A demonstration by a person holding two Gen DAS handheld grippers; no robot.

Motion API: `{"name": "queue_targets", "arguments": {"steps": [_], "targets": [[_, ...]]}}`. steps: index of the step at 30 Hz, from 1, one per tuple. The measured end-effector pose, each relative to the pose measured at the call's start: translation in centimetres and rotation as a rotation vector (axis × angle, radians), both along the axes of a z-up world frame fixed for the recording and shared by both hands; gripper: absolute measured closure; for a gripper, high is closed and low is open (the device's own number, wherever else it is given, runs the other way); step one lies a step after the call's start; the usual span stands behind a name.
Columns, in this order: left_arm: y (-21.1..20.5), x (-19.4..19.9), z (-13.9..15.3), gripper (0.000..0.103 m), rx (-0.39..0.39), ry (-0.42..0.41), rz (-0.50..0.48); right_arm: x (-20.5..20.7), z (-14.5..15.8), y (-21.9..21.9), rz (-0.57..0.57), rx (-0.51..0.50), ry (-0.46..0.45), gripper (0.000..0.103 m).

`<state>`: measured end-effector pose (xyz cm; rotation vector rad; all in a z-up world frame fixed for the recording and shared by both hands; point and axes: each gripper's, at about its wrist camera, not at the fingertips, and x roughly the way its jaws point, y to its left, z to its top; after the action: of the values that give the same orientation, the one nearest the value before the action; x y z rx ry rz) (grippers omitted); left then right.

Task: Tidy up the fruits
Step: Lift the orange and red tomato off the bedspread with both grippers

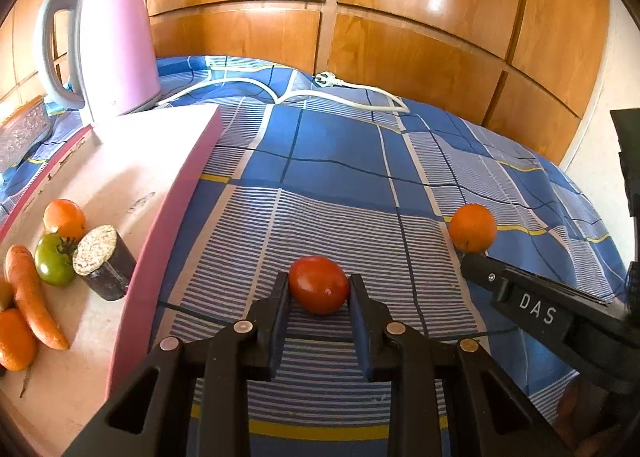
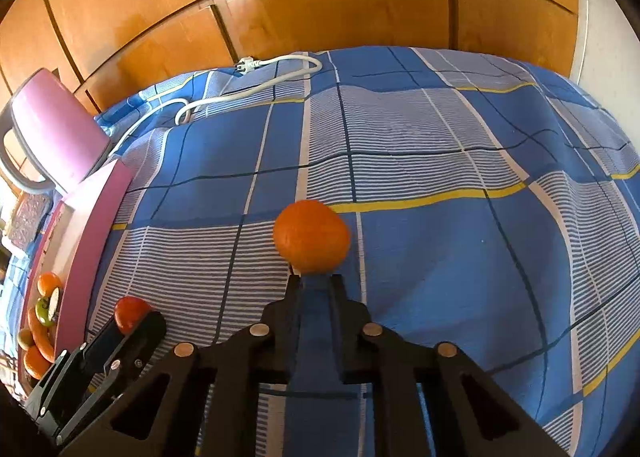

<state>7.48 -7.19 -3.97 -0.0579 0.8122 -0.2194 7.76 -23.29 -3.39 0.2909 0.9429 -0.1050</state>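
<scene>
My left gripper (image 1: pixel 319 284) is shut on a red tomato (image 1: pixel 319 285), low over the blue checked cloth (image 1: pixel 340 161); it also shows in the right wrist view (image 2: pixel 132 313). An orange (image 2: pixel 311 235) lies on the cloth just beyond my right gripper (image 2: pixel 316 279), whose fingers stand a narrow gap apart with nothing between them. The orange also shows in the left wrist view (image 1: pixel 473 228), at the tip of the right gripper (image 1: pixel 468 261). A pink tray (image 1: pixel 160 225) to the left holds oranges, a green tomato (image 1: pixel 54 265), a carrot (image 1: pixel 32 297) and a dark cut cylinder (image 1: pixel 104 267).
A pink kettle (image 1: pixel 112 41) stands behind the tray, its white cord and plug (image 1: pixel 328 79) lying across the far cloth. Wooden cabinet doors (image 1: pixel 400 17) close the back. A patterned box (image 1: pixel 24 129) sits at far left.
</scene>
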Motion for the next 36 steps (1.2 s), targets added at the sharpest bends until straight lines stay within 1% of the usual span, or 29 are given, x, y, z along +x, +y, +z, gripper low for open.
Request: {"name": "queue_targets", "arguments": {"steps": [4,7,9,11,13,14,15,16,20,24,27,28,29,30,36], "targets": [[0.1,-0.1,0.0,0.075,0.002,0.002,-0.003,0.0,0.0,0.2,0.002,-0.01,0.001,0.09],[0.2,0.0,0.1,0.075,-0.005,0.007,-0.001,-0.1,-0.1,-0.5,-0.003,0.05,-0.002,0.087],[0.3,0.0,0.1,0.075,-0.012,0.012,0.0,-0.2,-0.1,-0.8,0.005,0.112,-0.012,0.075],[0.4,0.0,0.1,0.075,-0.024,0.017,0.004,-0.2,0.0,-0.8,0.007,0.121,-0.013,0.071],[0.6,0.1,0.1,0.075,-0.035,0.023,0.006,-0.2,0.1,-0.5,0.006,0.111,-0.017,0.067],[0.6,0.1,0.1,0.075,-0.038,0.024,0.007,-0.2,0.2,-0.4,0.003,0.101,-0.019,0.063],[0.6,0.1,0.1,0.075,-0.04,0.025,0.008,-0.2,0.3,-0.4,-0.005,0.084,-0.024,0.057],[0.6,0.1,0.2,0.075,-0.041,0.025,0.009,-0.3,0.5,-0.5,-0.014,0.078,-0.03,0.055],[0.5,0.1,0.2,0.075,-0.03,0.021,0.011,-0.4,1.1,-1.1,-0.072,0.046,-0.076,0.042],[0.4,0.2,0.2,0.075,-0.024,0.017,0.011,1.0,1.2,-1.3,-0.066,0.01,-0.097,0.042],[0.4,0.3,0.2,0.075,-0.012,0.011,0.015,2.5,0.5,-0.6,-0.031,-0.022,-0.08,0.042],[0.5,0.3,0.2,0.075,-0.012,0.011,0.016,2.9,0.3,-0.4,-0.016,-0.025,-0.071,0.043],[0.5,0.4,0.2,0.075,-0.014,0.011,0.017,3.2,0.1,-0.1,0.0,-0.038,-0.063,0.056],[0.5,0.4,0.2,0.075,-0.015,0.011,0.017,3.2,0.0,0.1,0.007,-0.057,-0.053,0.064],[0.6,0.3,0.4,0.075,-0.01,0.004,0.021,2.7,0.0,0.4,0.035,-0.071,-0.057,0.065]]}}
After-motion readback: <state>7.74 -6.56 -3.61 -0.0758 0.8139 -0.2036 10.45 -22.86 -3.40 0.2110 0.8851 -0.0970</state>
